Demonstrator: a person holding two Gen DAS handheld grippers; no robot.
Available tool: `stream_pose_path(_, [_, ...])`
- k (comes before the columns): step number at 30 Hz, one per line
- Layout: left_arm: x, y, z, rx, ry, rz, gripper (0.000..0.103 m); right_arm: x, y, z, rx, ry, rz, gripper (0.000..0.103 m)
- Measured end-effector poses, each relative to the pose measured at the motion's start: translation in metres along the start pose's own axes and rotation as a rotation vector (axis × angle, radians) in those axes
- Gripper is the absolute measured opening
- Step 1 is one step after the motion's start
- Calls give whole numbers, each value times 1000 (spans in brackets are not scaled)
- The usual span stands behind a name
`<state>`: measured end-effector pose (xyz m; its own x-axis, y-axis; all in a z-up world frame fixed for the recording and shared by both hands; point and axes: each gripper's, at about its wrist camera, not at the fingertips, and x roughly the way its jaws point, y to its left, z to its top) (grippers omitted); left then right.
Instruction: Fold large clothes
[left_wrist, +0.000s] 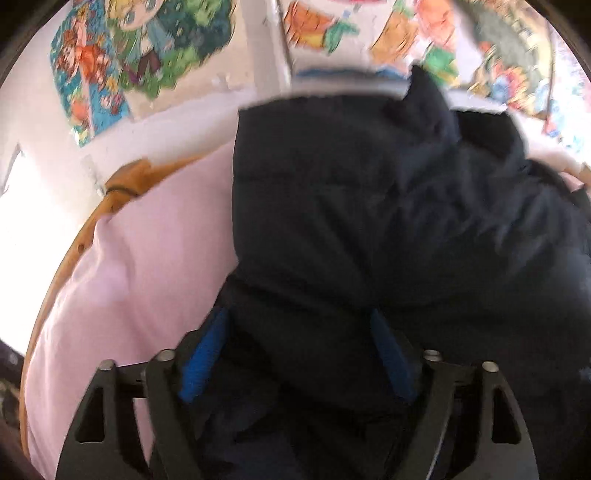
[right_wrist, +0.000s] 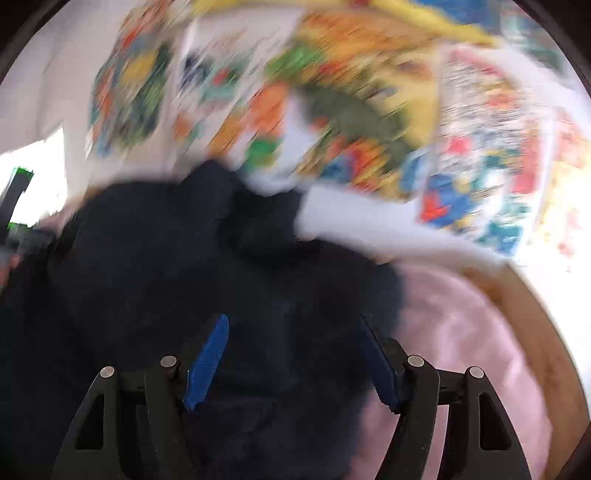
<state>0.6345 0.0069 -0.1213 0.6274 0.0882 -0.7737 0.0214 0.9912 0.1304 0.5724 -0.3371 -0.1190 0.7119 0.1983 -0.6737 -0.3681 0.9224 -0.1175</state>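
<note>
While the big dark blue jacket lies in a puffy heap on the pink sheet, both grippers are down close to it. Seen from the left wrist, the left gripper has its two blue fingers spread wide apart, and dark jacket cloth fills the space between them, but the fingers are not squeezing it. The pink sheet shows on the left side of the jacket, and a brown wooden edge curves around the sheet. Behind the jacket is a white wall with bright cartoon pictures stuck on it. Seen from the right wrist, everything is very blurry. The right gripper also has its blue fingers wide apart, with the jacket under and between them. The pink sheet shows on the right side, with the brown edge past it, and the colorful pictures are smeared across the top
</note>
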Motion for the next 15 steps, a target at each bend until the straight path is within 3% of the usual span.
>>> stream_pose_path(1, [6, 0, -2, -14, 4, -6, 84, 22, 2, -9, 7, 69, 16, 69])
stream_pose_path(2, [12, 1, -4, -20, 9, -6, 87, 32, 0, -14, 20, 75, 16, 69])
stream_pose_path(7, [24, 6, -8, -39, 16, 14, 99, 56, 5, -29, -22, 50, -40, 70])
stream_pose_path(10, [11, 14, -12, -79, -23, -6, 98, 51, 10, -30, -65, 39, -63, 71])
stream_pose_path(12, [-14, 20, -20, -133, -82, -6, 98, 32, 0, -27, -31, 14, -44, 74])
stream_pose_path(15, [-65, 19, -32, -184, -259, -63, 98, -9, -13, -30, 34, -24, -2, 88])
